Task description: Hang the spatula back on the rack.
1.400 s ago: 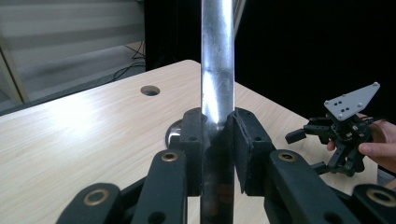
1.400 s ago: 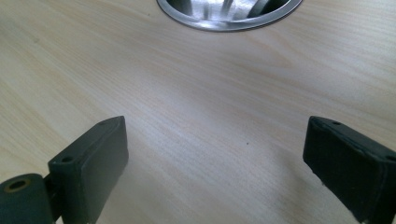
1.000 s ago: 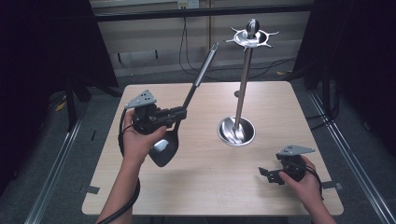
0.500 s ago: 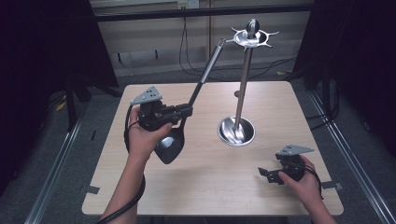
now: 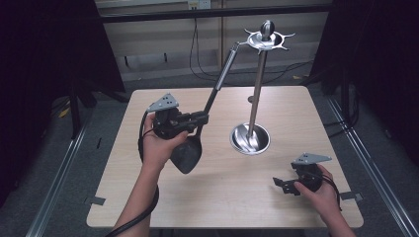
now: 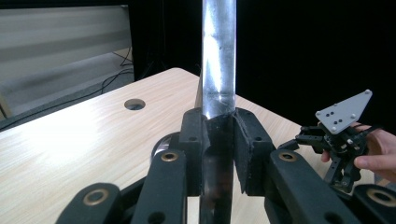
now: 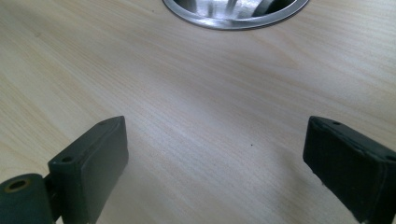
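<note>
A long utensil with a black spoon head (image 5: 187, 154) and a shiny metal handle (image 5: 223, 76) is held tilted above the table. My left gripper (image 5: 198, 118) is shut on it just above the head. In the left gripper view both pads (image 6: 193, 140) press on the handle (image 6: 218, 60). The handle's tip reaches up beside the star-shaped hook crown (image 5: 267, 40) of a steel stand, whose pole (image 5: 257, 94) rises from a round base (image 5: 250, 139). My right gripper (image 5: 285, 185) rests low at the front right, open, with bare wood between its jaws (image 7: 215, 163).
The wooden table (image 5: 306, 113) has a small round hole (image 6: 134, 104) near its far side. The stand's base rim (image 7: 233, 14) lies just ahead of the right gripper. The right hand and its gripper (image 6: 343, 140) appear in the left gripper view. Dark curtains and floor rails surround the table.
My left gripper has carried the utensil to the right, toward the stand, and the handle tip has come closer to the crown. The right gripper has stayed still.
</note>
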The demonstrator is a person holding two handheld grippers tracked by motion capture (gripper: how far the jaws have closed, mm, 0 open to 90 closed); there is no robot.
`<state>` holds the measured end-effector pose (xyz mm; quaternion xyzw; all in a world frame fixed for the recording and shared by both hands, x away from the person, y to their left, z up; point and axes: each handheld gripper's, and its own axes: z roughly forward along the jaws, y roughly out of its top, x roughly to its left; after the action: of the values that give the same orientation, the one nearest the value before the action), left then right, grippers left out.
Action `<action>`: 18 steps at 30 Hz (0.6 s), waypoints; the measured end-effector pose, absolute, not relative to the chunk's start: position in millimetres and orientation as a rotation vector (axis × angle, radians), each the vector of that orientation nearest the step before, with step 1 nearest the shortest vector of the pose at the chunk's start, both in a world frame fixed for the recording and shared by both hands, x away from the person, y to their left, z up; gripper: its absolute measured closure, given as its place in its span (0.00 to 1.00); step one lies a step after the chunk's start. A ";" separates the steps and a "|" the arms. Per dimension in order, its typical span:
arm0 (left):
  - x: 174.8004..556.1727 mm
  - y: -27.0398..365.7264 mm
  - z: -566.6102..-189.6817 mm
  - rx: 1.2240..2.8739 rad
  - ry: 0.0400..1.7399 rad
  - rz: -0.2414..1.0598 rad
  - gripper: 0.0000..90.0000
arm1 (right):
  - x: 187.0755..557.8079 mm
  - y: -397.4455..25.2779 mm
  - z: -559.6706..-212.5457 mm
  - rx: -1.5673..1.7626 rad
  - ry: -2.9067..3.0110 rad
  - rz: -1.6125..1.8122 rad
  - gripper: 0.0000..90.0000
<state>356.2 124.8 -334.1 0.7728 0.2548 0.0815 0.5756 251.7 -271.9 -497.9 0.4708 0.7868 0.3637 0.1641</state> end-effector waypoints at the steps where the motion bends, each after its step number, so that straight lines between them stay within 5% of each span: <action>1: 356.9 123.5 -335.1 1.805 0.594 0.184 0.83 | 251.7 -271.7 -497.9 1.344 2.241 1.037 0.07; 18: 363.5 102.8 -349.2 1.804 0.598 0.177 0.83 | 251.5 -273.5 -497.2 1.347 2.243 1.047 0.07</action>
<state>363.5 102.8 -349.2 0.7711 0.2558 0.0756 0.5782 251.5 -273.5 -497.2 0.4716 0.7855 0.3667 0.1612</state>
